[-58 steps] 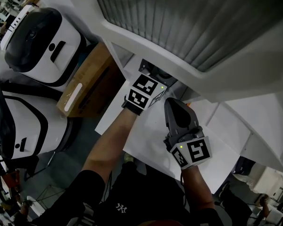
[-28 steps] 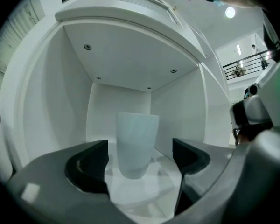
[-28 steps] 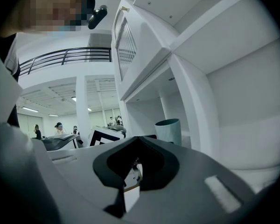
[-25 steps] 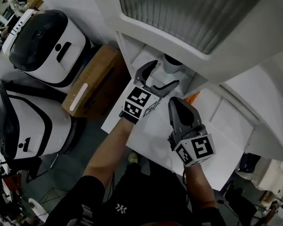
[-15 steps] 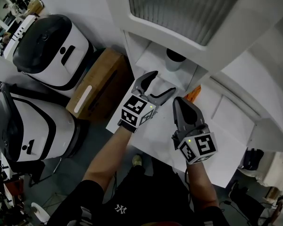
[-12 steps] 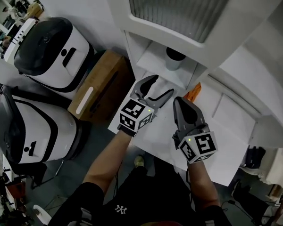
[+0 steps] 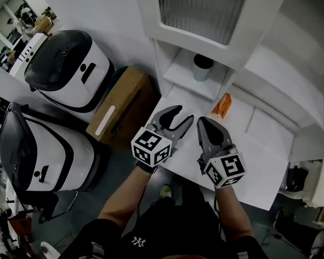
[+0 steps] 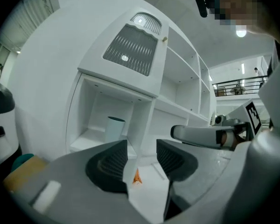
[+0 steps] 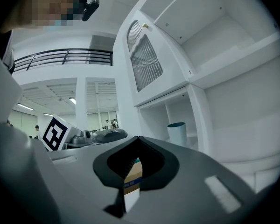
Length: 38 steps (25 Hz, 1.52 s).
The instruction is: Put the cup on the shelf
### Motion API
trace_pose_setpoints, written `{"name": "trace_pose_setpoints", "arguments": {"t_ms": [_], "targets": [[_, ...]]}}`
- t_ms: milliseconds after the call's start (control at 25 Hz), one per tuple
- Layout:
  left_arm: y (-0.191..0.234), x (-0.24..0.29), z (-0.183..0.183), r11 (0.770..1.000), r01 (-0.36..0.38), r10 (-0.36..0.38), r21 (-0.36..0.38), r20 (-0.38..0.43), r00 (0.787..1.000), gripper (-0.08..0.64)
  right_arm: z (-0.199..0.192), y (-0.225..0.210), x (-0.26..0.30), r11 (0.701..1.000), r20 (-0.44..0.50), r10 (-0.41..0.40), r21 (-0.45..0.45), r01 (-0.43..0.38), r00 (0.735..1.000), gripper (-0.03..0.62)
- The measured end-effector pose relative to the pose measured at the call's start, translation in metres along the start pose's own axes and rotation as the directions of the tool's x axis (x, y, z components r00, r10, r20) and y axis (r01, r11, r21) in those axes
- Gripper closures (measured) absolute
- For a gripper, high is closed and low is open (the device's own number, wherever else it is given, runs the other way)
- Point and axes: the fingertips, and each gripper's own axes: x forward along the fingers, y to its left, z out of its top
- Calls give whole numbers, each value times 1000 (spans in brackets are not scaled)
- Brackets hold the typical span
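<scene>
One cup [image 7: 203, 67] stood upright on the shelf [image 7: 179, 79], in the open low compartment at upper centre of the head view. Its dark rim faced up and neither claw touched it. The left gripper view showed the cup toward the back of that compartment, left of the white upright post.

Left gripper [image 7: 179, 115]: below the shelf, over the near left edge of the table [image 7: 248, 161]. Jaws stood apart with nothing between them, well clear of the cup.

Right gripper [image 7: 204, 124]: just beside the left, at lower centre. Jaws closed tip to tip, gripping nothing.

Small orange object [image 7: 223, 106] lay on the table, right of the compartment and above the right gripper.

Brown cardboard box [image 7: 121, 109] sat left of the table. Two white machines [image 7: 70, 69] with dark tops stood further left on the floor.
</scene>
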Motion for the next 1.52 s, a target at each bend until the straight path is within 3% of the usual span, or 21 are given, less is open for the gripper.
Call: {"name": "trace_pose_setpoints", "arguments": {"t_ms": [720,1520], "targets": [[-55,-100,23,1000,-3,4,-11,49,999,559,14,82,-47,999,58,1,-47,2,998,578],[-89,-153,47,1000,4,-5,11,95,996,559,27,126,-75,997,85,2,-75,5,996,580]]}}
